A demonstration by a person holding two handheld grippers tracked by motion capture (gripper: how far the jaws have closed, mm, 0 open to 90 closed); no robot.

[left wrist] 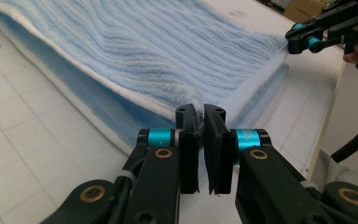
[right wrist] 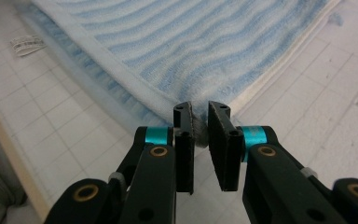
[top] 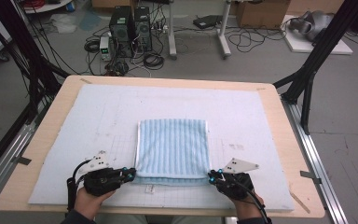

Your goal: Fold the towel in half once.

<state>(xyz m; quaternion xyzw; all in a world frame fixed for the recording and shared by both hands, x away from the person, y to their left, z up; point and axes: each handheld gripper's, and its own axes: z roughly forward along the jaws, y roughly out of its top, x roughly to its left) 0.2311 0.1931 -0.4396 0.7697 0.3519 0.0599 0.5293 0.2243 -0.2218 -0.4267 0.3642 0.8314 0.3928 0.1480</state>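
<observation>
A light blue striped towel (top: 172,147) lies folded on the white gridded mat (top: 98,116), its free edge toward me. My left gripper (top: 131,175) is shut on the towel's near left corner, and in the left gripper view the jaws (left wrist: 200,112) pinch the white hem of the top layer (left wrist: 168,46). At the near right corner my right gripper (top: 211,176) is shut too, with a bit of the towel (right wrist: 200,42) squeezed between its pads (right wrist: 200,109). The top layer is lifted slightly off the lower layer at both corners. The right gripper (left wrist: 303,39) shows far off in the left gripper view.
A small white label (top: 149,189) lies on the mat just in front of the towel. The mat covers most of a wooden table (top: 279,107). Black frame legs stand at both sides, and computers (top: 130,30) with cables sit on the floor beyond.
</observation>
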